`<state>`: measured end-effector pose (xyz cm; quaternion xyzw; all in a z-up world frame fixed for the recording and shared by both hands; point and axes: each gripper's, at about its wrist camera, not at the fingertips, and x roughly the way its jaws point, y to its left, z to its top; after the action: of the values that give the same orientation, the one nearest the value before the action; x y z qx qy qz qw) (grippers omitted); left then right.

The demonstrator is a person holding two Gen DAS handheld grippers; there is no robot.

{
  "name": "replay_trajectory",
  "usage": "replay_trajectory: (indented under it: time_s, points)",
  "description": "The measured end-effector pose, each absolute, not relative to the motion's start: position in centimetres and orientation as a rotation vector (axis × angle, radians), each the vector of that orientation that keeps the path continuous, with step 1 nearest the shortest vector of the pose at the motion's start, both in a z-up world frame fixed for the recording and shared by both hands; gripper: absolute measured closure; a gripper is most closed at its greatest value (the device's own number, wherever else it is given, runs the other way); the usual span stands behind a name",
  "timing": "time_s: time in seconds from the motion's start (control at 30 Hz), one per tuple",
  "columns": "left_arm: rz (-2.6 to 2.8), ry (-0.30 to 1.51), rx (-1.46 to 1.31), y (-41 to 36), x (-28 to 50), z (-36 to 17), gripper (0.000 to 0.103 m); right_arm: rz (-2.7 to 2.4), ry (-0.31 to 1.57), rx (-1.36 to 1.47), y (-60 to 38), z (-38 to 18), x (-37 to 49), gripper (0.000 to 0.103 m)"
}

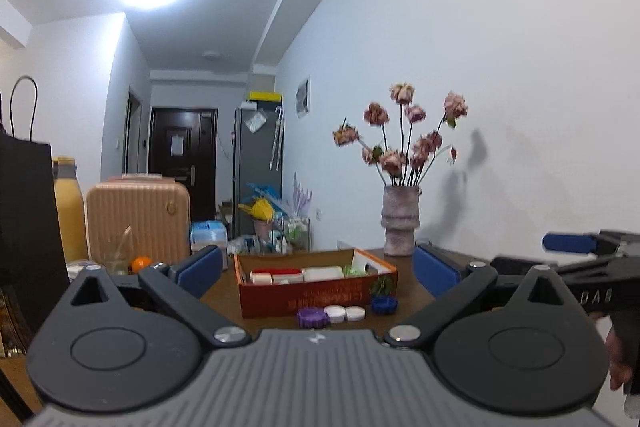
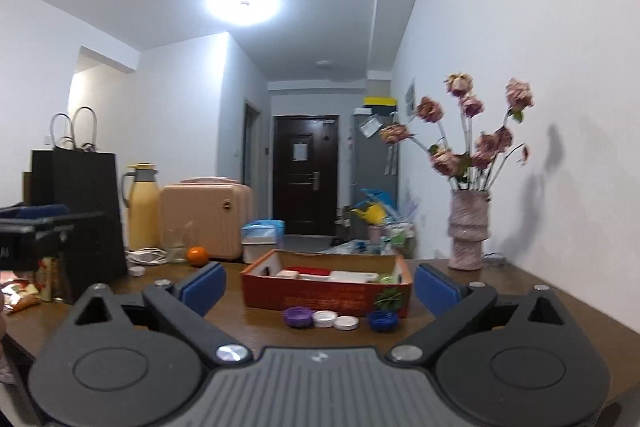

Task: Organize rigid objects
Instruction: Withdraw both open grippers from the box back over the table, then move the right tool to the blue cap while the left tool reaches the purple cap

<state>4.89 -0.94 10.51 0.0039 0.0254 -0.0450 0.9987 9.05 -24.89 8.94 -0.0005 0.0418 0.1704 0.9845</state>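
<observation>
— What does the right gripper (image 2: 318, 285) show?
— Its blue pads stand wide apart with nothing between them, pointing at the red cardboard box (image 2: 326, 297) on the brown table (image 2: 560, 291).
— And by the box?
— Just in front of it lie a purple cap (image 2: 297, 316), two white caps (image 2: 335, 320) and a blue cap (image 2: 383, 320). Right of the box stands a vase of dried roses (image 2: 469, 235); to its left, an orange (image 2: 197, 255) and a black paper bag (image 2: 86, 215).

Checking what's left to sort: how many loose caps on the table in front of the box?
4, in a row before the red box: purple cap leftmost, two white caps in the middle, blue cap rightmost. More may lie hidden behind the box.
</observation>
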Motion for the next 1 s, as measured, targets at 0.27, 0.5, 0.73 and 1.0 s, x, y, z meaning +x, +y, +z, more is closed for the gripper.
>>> replay_trajectory:
  time_s: [0.27, 0.5, 0.73, 1.0]
  points:
    - [-0.07, 0.138, 0.001, -0.5, 6.9, 8.4, 0.0, 0.34, 0.138, 0.0, -24.3, 7.3, 10.7, 0.002]
    - [-0.081, 0.312, -0.052, 0.4, 11.5, 4.9, 0.0, 0.316, 0.244, 0.016, -24.0, 4.5, 14.6, 0.002]
    - [-0.069, 0.408, -0.067, 1.1, 16.9, 2.9, 0.0, 0.325, 0.376, 0.027, -23.5, 2.0, 19.7, 0.002]
    - [-0.107, 0.434, 0.015, 0.7, 25.5, 3.0, 0.0, 0.393, 0.45, 0.014, -22.9, 1.2, 27.8, 0.003]
